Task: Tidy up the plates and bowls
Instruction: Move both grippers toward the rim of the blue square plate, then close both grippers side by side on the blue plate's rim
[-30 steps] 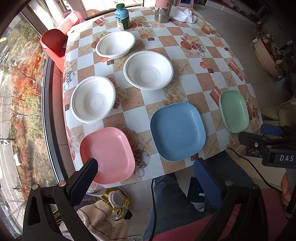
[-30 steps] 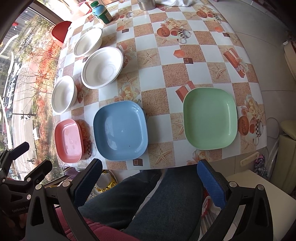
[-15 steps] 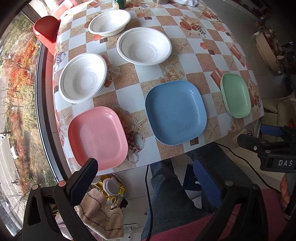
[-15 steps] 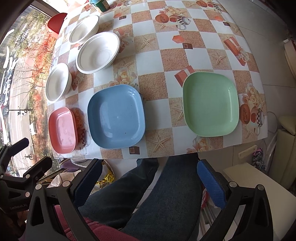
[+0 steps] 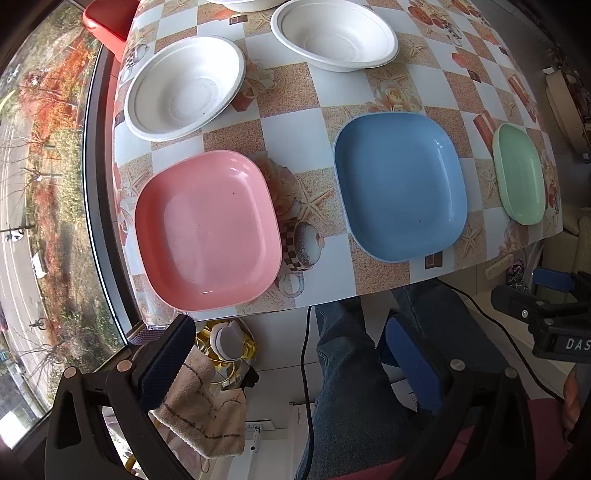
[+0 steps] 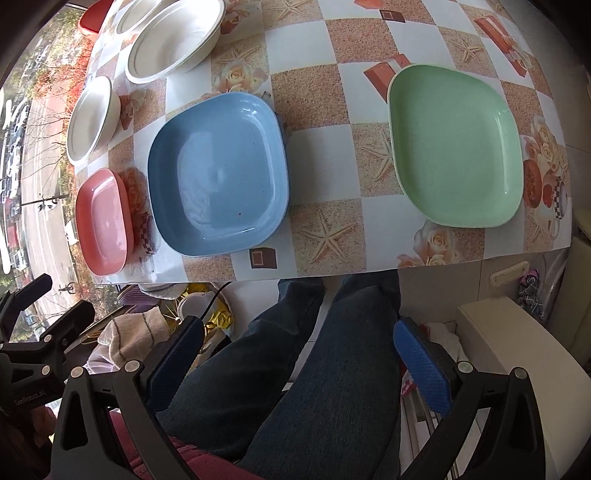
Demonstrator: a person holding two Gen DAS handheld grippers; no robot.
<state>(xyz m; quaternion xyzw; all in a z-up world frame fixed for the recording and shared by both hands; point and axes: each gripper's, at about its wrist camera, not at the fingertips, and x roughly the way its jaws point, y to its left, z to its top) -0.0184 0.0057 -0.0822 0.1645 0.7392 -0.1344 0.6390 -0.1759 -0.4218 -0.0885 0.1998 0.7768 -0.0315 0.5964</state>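
Along the table's near edge lie three square plates: pink (image 5: 207, 230) at the left, blue (image 5: 400, 184) in the middle, green (image 5: 521, 173) at the right. White bowls (image 5: 184, 86) (image 5: 334, 33) stand behind them. The right wrist view shows the same blue plate (image 6: 218, 173), green plate (image 6: 456, 146), pink plate (image 6: 103, 221) and bowls (image 6: 94, 118) (image 6: 173, 37). My left gripper (image 5: 286, 354) hangs open below the pink plate's near rim, holding nothing. Open and empty too, my right gripper (image 6: 299, 350) hovers over the person's lap, short of the table edge.
The table (image 5: 325, 273) wears a checkered cloth with starfish and roses. A person's jeans-clad legs (image 6: 295, 369) sit under the near edge. A red chair (image 5: 109, 18) stands at the far left by the window. A cloth (image 5: 203, 413) lies on the floor.
Both grippers have dropped and moved closer to the table's near edge, so the plates look larger. The far bottle and cup have left the view. Nothing on the table moved.
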